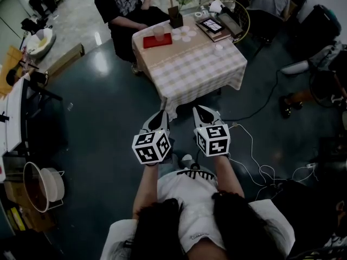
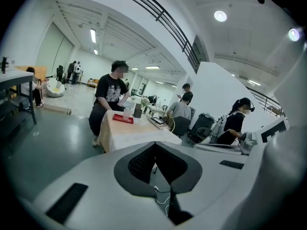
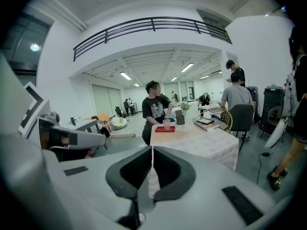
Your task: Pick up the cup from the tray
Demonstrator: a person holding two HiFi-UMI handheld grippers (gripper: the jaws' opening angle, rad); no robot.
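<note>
Floor (image 1: 103,107): dark and glossy, a wide stretch of it between the person holding the tongs and the tabletop. A white cable (image 1: 255,161) trails on it to the right. Risk: a foot could catch the cable on the walk in.
Tabletop (image 1: 190,64): covered with a checked cloth and well ahead of both tongs. The task looks not yet begun, with the approach to come.
Seated person (image 1: 127,4): on the far side, close to the tray's corner. Risk: their arms could cross the reach path.
Tray (image 1: 157,40): red and flat, at the far left corner of the tabletop. Risk: it looks light, so an off-centre push on the cup could slide it.
Left tongs (image 1: 161,118): held low at waist height, tips together, nothing between them.
Right tongs (image 1: 205,115): alongside the left pair, closed and empty.
Dark box (image 1: 176,19): just beside the tray. Risk: a wide swing in could knock it.
Cup (image 1: 159,33): pale, upright on the tray, untouched. Risk: tongs that arrive closed would strike the wall and tip it, so they must open before the reach. A squeeze near the rim could deform it or let it slip.
</note>
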